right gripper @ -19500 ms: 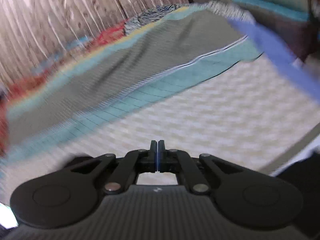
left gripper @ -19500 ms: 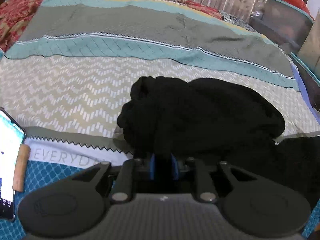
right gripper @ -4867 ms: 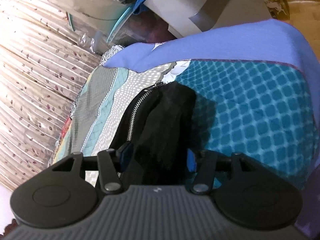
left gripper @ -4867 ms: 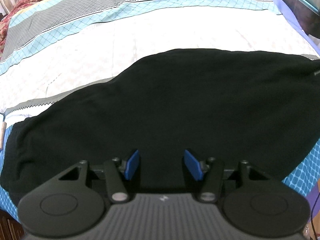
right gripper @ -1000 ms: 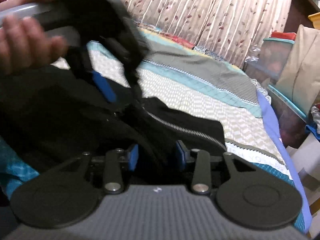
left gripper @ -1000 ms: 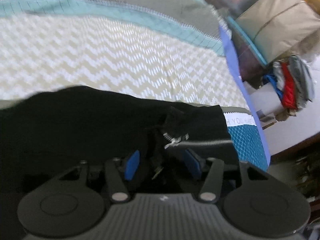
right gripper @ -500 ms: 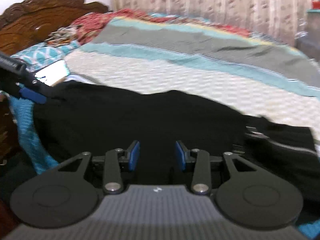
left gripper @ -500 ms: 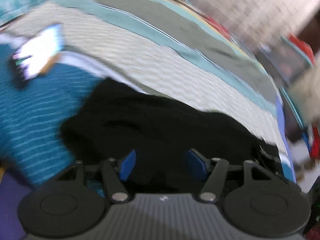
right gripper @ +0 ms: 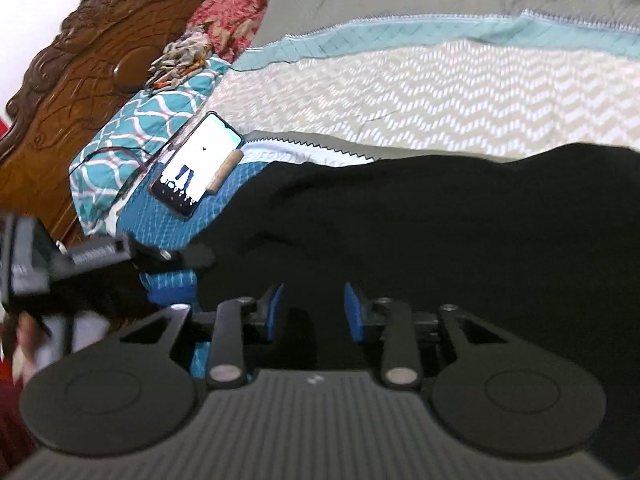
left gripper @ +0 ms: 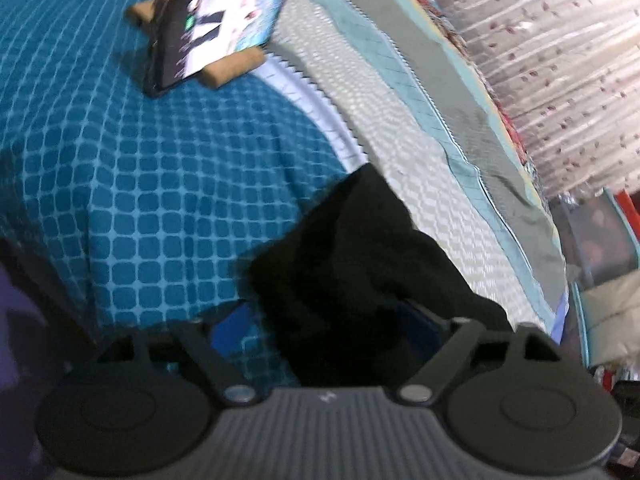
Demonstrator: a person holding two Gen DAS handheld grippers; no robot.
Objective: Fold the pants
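The black pants (right gripper: 440, 220) lie spread across the bed's near side. In the left wrist view their leg end (left gripper: 352, 248) runs between the wide-apart blue pads of my left gripper (left gripper: 320, 328), which is open around the cloth. My right gripper (right gripper: 314, 312) is open, its blue pads (right gripper: 354, 312) hovering just over the pants' near edge. The left gripper also shows in the right wrist view (right gripper: 120, 256), at the pants' left end by the bed's edge.
A lit phone (right gripper: 196, 168) on a cork stand lies on the blue checked bedspread (left gripper: 120, 200), also seen in the left wrist view (left gripper: 216, 32). A carved wooden headboard (right gripper: 80, 64) and teal pillow (right gripper: 148, 120) stand left. Curtains (left gripper: 560, 60) and storage boxes (left gripper: 600, 240) lie beyond.
My left gripper has swung left to the pants' leg end near the phone. My right gripper has turned toward the headboard side and stays open.
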